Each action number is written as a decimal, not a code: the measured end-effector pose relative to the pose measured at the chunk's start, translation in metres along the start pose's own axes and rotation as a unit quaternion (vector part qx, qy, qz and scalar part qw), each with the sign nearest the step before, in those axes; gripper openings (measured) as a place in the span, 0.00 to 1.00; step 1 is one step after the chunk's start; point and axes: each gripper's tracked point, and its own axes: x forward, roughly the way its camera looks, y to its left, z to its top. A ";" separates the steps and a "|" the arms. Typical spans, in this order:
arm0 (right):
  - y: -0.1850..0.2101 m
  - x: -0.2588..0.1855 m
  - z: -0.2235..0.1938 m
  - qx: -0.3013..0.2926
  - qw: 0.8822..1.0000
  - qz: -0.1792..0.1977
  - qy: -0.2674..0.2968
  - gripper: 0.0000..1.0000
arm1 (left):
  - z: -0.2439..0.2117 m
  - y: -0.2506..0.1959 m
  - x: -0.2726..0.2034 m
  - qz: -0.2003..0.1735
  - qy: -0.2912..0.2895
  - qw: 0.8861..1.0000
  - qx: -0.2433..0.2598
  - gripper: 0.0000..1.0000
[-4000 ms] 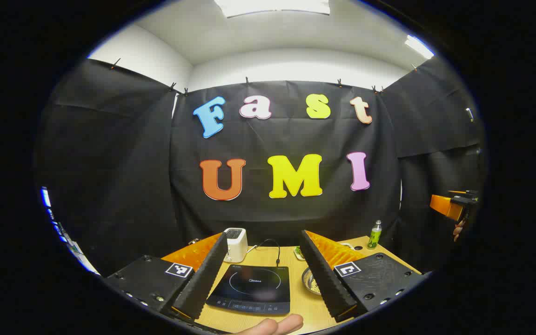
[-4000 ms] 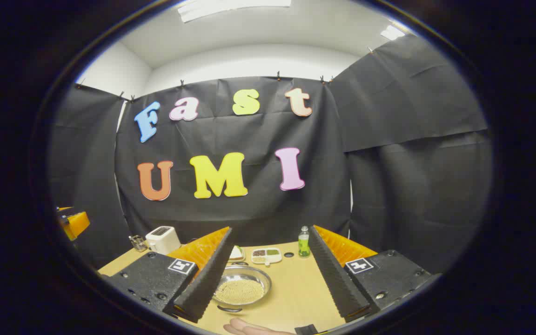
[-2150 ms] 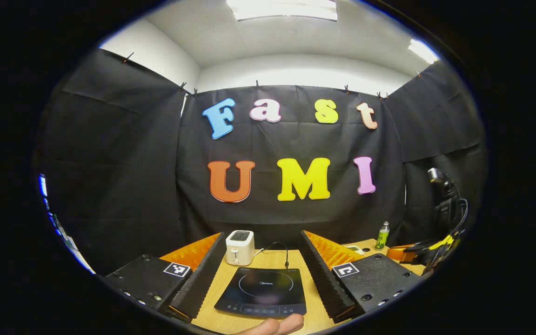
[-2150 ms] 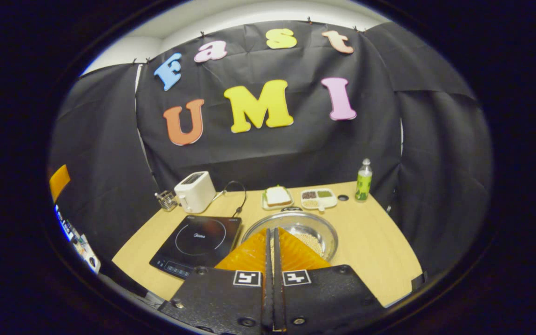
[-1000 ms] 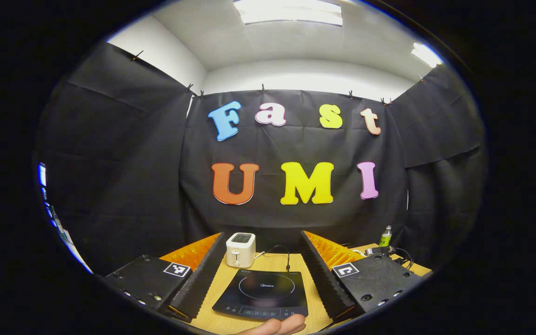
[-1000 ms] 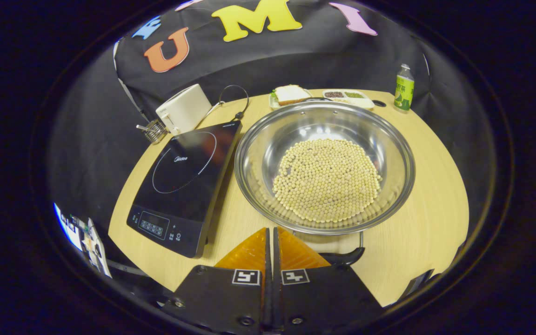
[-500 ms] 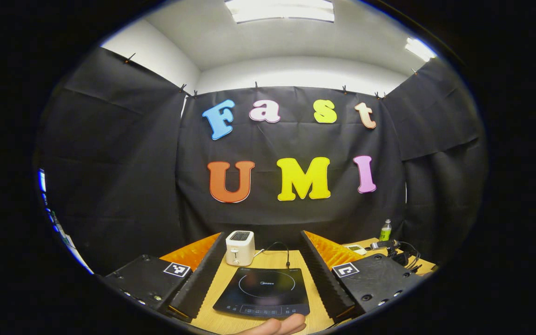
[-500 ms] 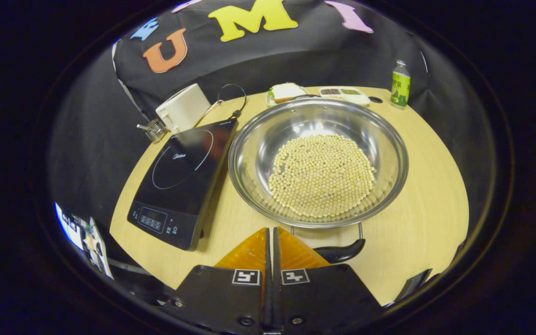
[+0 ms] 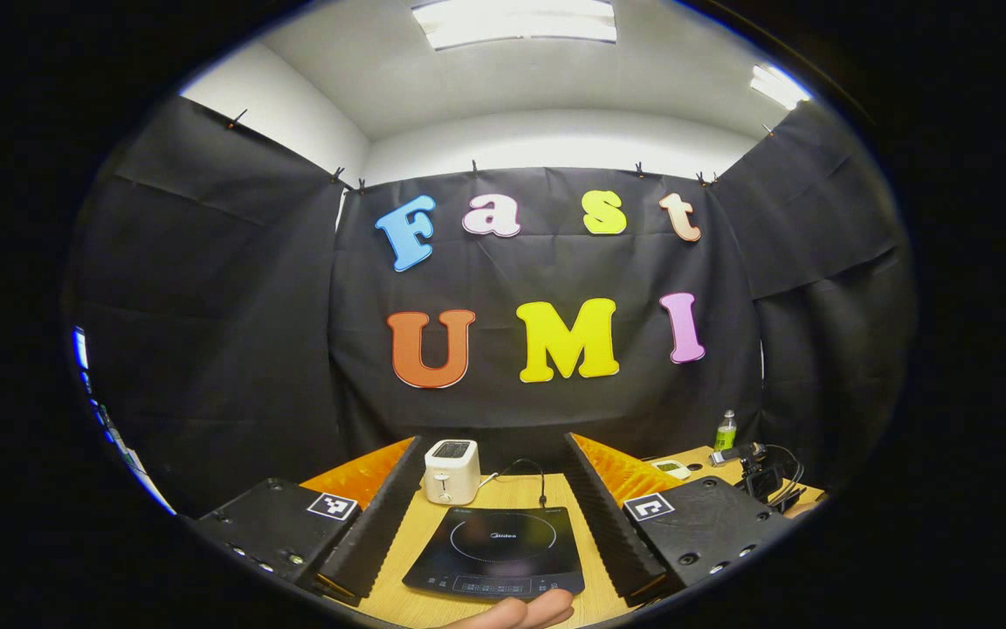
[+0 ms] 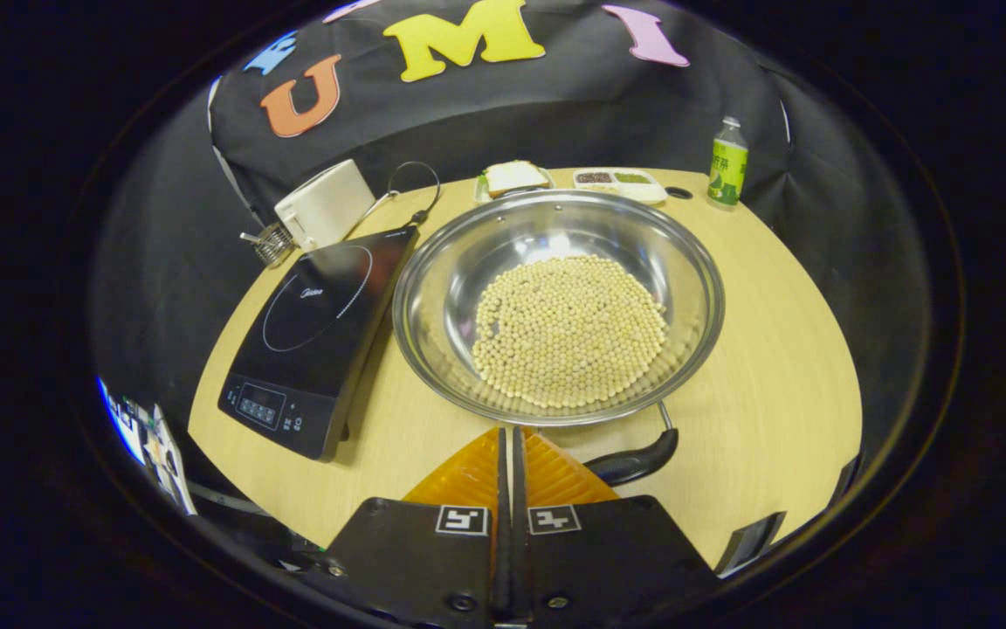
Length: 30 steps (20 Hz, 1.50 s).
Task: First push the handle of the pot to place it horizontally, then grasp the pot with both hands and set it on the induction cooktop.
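right gripper (image 10: pixel 507 450): we find it at the bottom centre of the right gripper view, its two fingers pressed flat together with nothing held between them, tips just at the pot's near rim.
left gripper (image 9: pixel 490 515): we find it at the bottom of the left gripper view, fingers spread wide and empty, framing the induction cooktop (image 9: pixel 496 562) between them; a fingertip of the holding hand (image 9: pixel 516 611) shows at the bottom edge.
pot (image 10: pixel 555 306): a wide steel basin in the centre of the right gripper view, resting on the wooden table (image 10: pixel 774 349), its floor covered with pale beans (image 10: pixel 568 328).
pot handle (image 10: pixel 634 463): a dark grip on a wire bracket at the pot's near rim, lower centre-right of the frame, just right of the closed fingers; it sits skewed, not level with the frame's bottom edge.
induction cooktop, second sighting (image 10: pixel 311 328): centre-left of the right gripper view, bare on top, its right edge just beside the pot.
background items: toaster (image 10: pixel 324 205) upper left, green bottle (image 10: pixel 727 166) upper right.
progress: we judge the handle push to be under way and not finished.
remaining: we judge that levelling the handle, opening the right gripper, taking a two-sided grasp and lifting the pot onto the cooktop are all outstanding.
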 end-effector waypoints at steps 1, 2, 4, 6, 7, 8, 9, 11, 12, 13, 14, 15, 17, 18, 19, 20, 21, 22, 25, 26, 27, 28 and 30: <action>-0.004 -0.002 -0.001 -0.002 1.000 -0.004 -0.001 0.00 | 0.000 -0.002 -0.001 0.001 0.001 1.000 0.000 0.95; -0.008 -0.003 -0.001 -0.003 1.000 -0.007 -0.003 0.04 | -0.002 -0.003 -0.002 0.002 0.003 1.000 0.000 0.95; -0.018 -0.005 -0.002 -0.005 1.000 -0.012 -0.005 0.00 | -0.002 -0.008 -0.004 0.000 0.003 1.000 -0.001 0.95; -0.027 -0.007 -0.002 -0.006 1.000 -0.014 -0.008 0.07 | -0.002 -0.012 -0.004 -0.003 0.001 1.000 0.004 0.95; -0.031 -0.008 -0.003 -0.007 1.000 -0.015 -0.008 0.04 | -0.002 -0.013 -0.004 -0.003 0.002 1.000 0.007 0.95; -0.035 -0.008 -0.003 -0.009 1.000 -0.015 -0.008 0.00 | -0.004 -0.014 -0.004 -0.002 0.003 1.000 0.008 0.95; -0.040 -0.010 -0.003 -0.008 1.000 -0.017 -0.008 0.00 | -0.005 -0.016 -0.003 -0.003 0.005 1.000 0.007 1.00; -0.050 -0.009 0.001 -0.007 1.000 -0.021 -0.010 0.04 | -0.009 -0.021 -0.002 -0.007 0.012 1.000 0.003 0.95; -0.055 -0.009 0.002 -0.006 1.000 -0.022 -0.010 0.07 | -0.011 -0.023 -0.002 -0.009 0.015 1.000 0.001 0.95; -0.060 -0.009 0.003 -0.005 1.000 -0.025 -0.010 0.07 | -0.013 -0.025 -0.001 -0.011 0.018 1.000 -0.001 0.96; -0.065 -0.009 0.003 -0.008 0.999 -0.030 -0.010 0.07 | -0.013 -0.025 0.000 -0.011 0.021 1.000 -0.002 0.96; -0.071 -0.010 0.004 -0.010 0.999 -0.035 -0.011 0.04 | -0.015 -0.026 0.002 -0.011 0.022 1.000 -0.003 0.96; -0.084 -0.012 0.007 -0.011 0.999 -0.042 -0.014 0.04 | -0.017 -0.029 0.004 -0.015 0.024 1.000 -0.003 0.96; -0.089 -0.012 0.009 -0.011 0.999 -0.045 -0.015 0.04 | -0.018 -0.033 0.005 -0.017 0.025 1.000 -0.003 0.96; -0.094 -0.012 0.012 -0.009 0.999 -0.047 -0.016 0.04 | -0.019 -0.035 0.006 -0.019 0.027 0.999 -0.003 0.96; -0.099 -0.013 0.014 -0.008 0.999 -0.050 -0.017 0.04 | -0.020 -0.038 0.006 -0.021 0.028 0.999 -0.004 0.96; -0.104 -0.013 0.016 -0.009 0.998 -0.052 -0.018 0.03 | -0.020 -0.040 0.008 -0.024 0.030 0.999 -0.005 0.96; -0.110 -0.013 0.019 -0.010 0.998 -0.055 -0.020 0.04 | -0.022 -0.043 0.009 -0.026 0.031 0.999 -0.004 0.96; -0.122 -0.012 0.028 -0.023 0.998 -0.058 -0.016 0.04 | -0.029 -0.047 0.013 -0.027 0.038 0.999 0.000 0.96; -0.128 -0.012 0.033 -0.028 0.997 -0.063 -0.019 0.04 | -0.030 -0.048 0.014 -0.027 0.039 0.999 0.000 0.96; -0.135 -0.011 0.038 -0.037 0.997 -0.070 -0.021 0.00 | -0.032 -0.049 0.015 -0.027 0.042 0.999 -0.002 0.96; -0.140 -0.010 0.042 -0.043 0.996 -0.076 -0.022 0.00 | -0.035 -0.049 0.015 -0.028 0.044 0.999 -0.003 0.96; -0.147 -0.007 0.048 -0.047 0.995 -0.080 -0.023 0.04 | -0.040 -0.050 0.018 -0.028 0.049 0.998 -0.004 0.96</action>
